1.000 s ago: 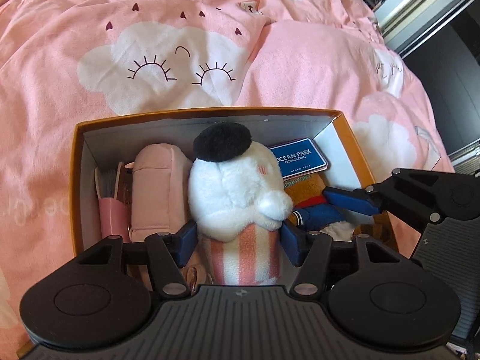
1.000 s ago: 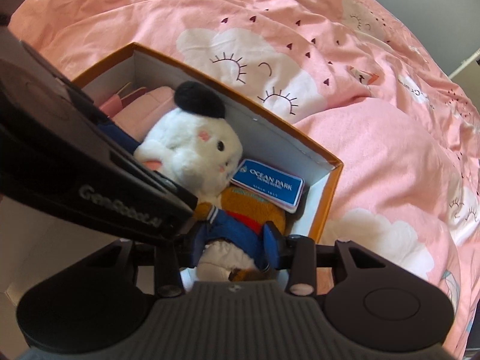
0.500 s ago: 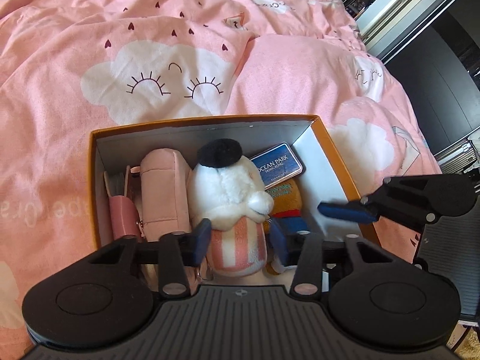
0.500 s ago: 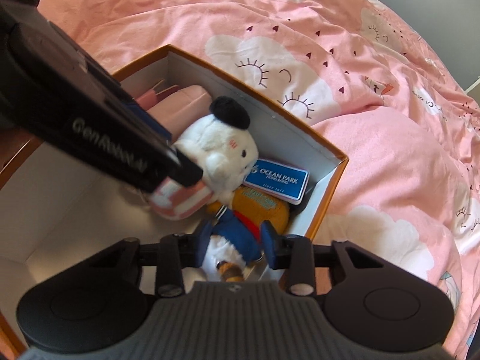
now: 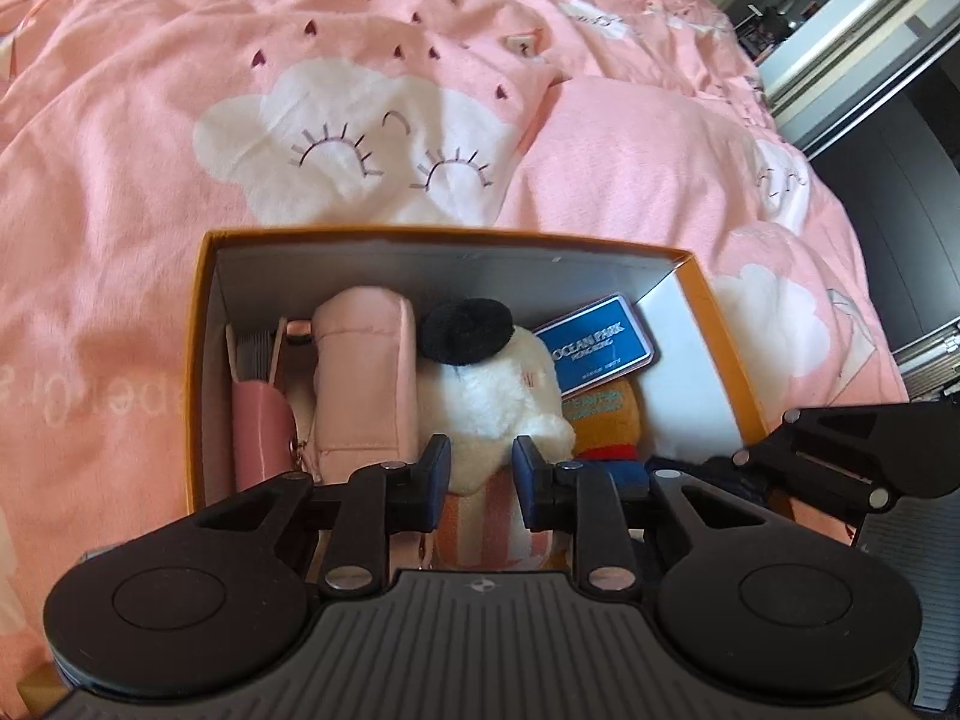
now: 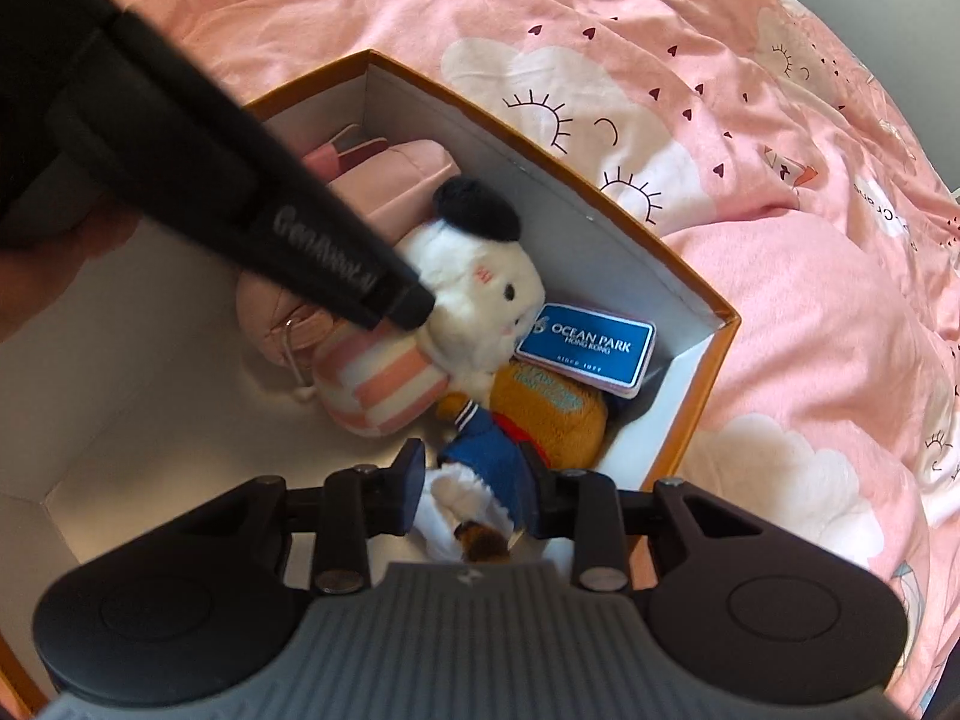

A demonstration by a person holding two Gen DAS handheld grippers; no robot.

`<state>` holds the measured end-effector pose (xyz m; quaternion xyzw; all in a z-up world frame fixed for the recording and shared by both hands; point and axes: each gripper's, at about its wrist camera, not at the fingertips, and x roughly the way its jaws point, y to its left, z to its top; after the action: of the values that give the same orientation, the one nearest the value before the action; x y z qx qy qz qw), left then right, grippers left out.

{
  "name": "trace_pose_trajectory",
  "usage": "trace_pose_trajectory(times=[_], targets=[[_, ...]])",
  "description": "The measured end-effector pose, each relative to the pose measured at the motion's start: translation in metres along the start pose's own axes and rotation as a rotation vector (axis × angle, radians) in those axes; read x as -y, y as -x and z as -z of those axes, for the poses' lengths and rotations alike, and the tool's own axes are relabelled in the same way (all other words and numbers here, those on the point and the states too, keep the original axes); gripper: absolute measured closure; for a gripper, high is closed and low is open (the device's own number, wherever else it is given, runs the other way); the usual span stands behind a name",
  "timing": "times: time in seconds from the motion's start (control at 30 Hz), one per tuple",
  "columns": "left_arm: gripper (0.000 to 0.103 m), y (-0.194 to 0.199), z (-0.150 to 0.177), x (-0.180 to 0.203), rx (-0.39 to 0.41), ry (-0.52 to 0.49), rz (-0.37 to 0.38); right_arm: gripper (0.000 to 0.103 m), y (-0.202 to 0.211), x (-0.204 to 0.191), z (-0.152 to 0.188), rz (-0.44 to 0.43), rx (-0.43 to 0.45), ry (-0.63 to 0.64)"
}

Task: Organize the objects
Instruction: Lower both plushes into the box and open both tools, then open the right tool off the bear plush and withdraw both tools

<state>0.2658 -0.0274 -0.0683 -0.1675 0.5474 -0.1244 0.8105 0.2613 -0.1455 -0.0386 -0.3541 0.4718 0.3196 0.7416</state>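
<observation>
Both tools are reaching down into an orange box (image 5: 699,294) that is lying on a bed with a pink cloud-print cover (image 5: 360,120), so the step in hand seems to be the gripping of the soft toys inside it.

The left tool (image 5: 480,471) is closing its jaws, and the white plush with the black beret (image 5: 492,384) is sitting between them, its pink-striped body just under the blue pads; the gap is already narrow and the pads are pressing into the fur. The right tool (image 6: 477,489) is holding its jaws at a small gap around the blue-jacketed end of the orange plush (image 6: 546,408), and the pads are squeezing the fabric at both sides.

Just beyond the left tool and to its left, a pink pouch (image 5: 366,378) and a darker pink case (image 5: 258,426) are standing against the box wall. Beyond the right tool, past the orange plush, a blue Ocean Park tin (image 6: 585,348) is leaning in the far corner.

I think the next move is calling for a slow lift or shift of each toy, and the two toys are touching each other, so one could drag the other
</observation>
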Motion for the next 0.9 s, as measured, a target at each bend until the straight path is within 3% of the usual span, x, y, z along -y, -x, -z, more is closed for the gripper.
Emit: trace_pose_trajectory(times=[0.27,0.3,0.37,0.4,0.63,0.73,0.9], targets=[[0.075,-0.001,0.002,-0.004,0.006,0.02,0.007,0.069,-0.028,-0.015,-0.011,0.083,-0.014,0.084],[0.075,-0.001,0.002,-0.006,0.007,0.027,0.012,0.071,-0.029,-0.015,-0.012,0.085,-0.011,0.081],[0.075,-0.001,0.001,-0.009,0.005,0.04,0.025,0.088,-0.028,-0.015,-0.013,0.095,-0.016,0.064],[0.075,0.0,0.0,-0.009,0.005,0.041,0.026,0.091,-0.026,-0.015,-0.012,0.097,-0.012,0.056],[0.075,0.0,0.002,-0.01,0.01,0.038,0.039,0.097,0.013,-0.011,0.003,0.187,0.074,-0.045],[0.075,-0.001,0.002,-0.009,0.009,0.04,0.041,0.099,0.031,-0.004,0.007,0.188,0.141,-0.108],[0.077,-0.004,0.003,-0.008,0.0,0.036,0.046,0.102,0.021,0.003,0.005,0.218,0.179,-0.115]])
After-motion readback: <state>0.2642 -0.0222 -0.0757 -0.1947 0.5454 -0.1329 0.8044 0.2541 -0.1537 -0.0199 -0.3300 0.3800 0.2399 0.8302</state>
